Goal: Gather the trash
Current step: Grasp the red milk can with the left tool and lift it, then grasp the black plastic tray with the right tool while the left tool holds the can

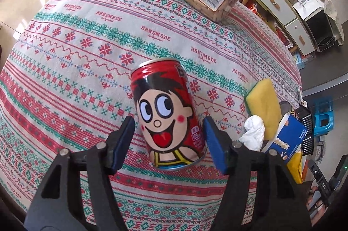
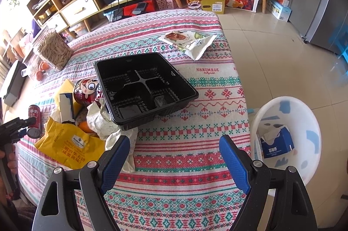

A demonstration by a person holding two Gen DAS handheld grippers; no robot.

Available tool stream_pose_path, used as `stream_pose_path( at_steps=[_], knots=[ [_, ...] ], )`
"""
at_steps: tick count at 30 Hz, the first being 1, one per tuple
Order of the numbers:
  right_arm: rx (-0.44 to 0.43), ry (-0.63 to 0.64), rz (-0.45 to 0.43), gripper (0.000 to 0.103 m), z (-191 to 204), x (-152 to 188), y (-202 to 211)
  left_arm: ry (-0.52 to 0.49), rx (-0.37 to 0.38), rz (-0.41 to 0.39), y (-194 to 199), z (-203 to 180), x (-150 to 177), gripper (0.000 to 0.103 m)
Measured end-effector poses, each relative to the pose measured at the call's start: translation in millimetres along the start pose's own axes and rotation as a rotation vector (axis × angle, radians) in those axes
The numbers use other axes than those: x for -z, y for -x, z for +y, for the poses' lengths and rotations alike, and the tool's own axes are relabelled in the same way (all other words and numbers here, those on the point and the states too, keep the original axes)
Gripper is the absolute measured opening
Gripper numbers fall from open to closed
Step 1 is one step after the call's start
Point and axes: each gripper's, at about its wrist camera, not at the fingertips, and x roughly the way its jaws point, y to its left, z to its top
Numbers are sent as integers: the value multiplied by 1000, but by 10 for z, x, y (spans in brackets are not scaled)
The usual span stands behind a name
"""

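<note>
Patterned tablecloth (image 1: 87, 52) w/ snack clutter: left gripper (image 1: 168, 122) brackets a red cartoon can (image 1: 167, 109), jaws apart, pads not yet pressing.

Can stands tilted btwn the blue pads, small gaps each side; no grip yet. Right gripper (image 2: 174, 144) hangs wide open & empty over bare cloth, near the black tray (image 2: 143, 87); white bin (image 2: 289, 135) sits on the floor just off the table edge, tissue box inside. Risk: round, slick can may squirt out or tip if the pads close off-centre, rolling into the sponge (image 1: 263, 102) & crumpled tissue (image 1: 253, 133) beside it.
</note>
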Motion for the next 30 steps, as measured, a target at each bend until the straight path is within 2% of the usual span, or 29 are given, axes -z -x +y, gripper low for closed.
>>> stream_pose_path(
  at_steps=[1, 6, 15, 19, 24, 30],
  knots=[
    [-4, 1, -2, 86, 1, -3, 10, 1, 2, 1, -22, -20, -5, 59],
    [-24, 2, -10, 86, -2, -29, 54, -40, -31, -41, -3, -209, 36, 58],
    [-29, -57, -53, 86, -160, -149, 165, -135, 33, -109, 263, -558, 252, 55],
    [-33, -102, -62, 86, -250, -215, 156, -189, 49, -88, 254, -609, 331, 55],
    [-53, -164, -49, 86, -360, -255, 104, -187, 59, -52, 158, -632, 370, 55],
    [-66, -173, -56, 86, -388, -312, 120, -178, 70, -72, 227, -663, 372, 55]
  ],
)
